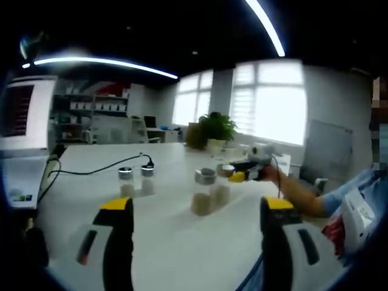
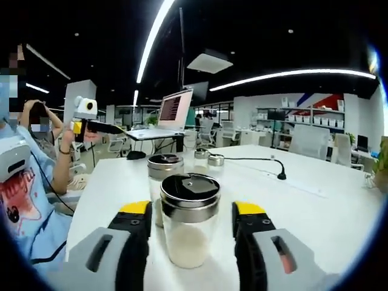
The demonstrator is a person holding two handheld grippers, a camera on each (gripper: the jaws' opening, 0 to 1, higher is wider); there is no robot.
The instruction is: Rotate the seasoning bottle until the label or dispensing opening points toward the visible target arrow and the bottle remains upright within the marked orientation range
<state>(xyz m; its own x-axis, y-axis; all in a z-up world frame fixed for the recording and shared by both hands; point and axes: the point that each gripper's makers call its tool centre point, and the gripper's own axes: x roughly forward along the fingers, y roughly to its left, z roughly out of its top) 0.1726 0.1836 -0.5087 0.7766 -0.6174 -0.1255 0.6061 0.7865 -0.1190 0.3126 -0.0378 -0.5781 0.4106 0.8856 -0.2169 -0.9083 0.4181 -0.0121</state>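
Several glass seasoning bottles with metal lids stand upright on the white table (image 1: 170, 242). In the right gripper view, the nearest bottle (image 2: 190, 224), holding white powder, sits between the jaws of my right gripper (image 2: 193, 209). The jaws are open, with a small gap on each side. A second bottle (image 2: 163, 173) stands just behind it. My left gripper (image 1: 197, 206) is held open above the table, well back from the bottle pair (image 1: 204, 193). The right gripper (image 1: 242, 174) comes in from the right beside that pair. The left gripper (image 2: 91, 125) shows raised at the far left.
Two smaller bottles (image 1: 136, 179) stand further back near a black cable (image 1: 97, 171). A laptop (image 2: 173, 112) sits at the table's far end, and a potted plant (image 1: 215, 130) at another edge. A person's sleeve (image 2: 24, 200) is at the left.
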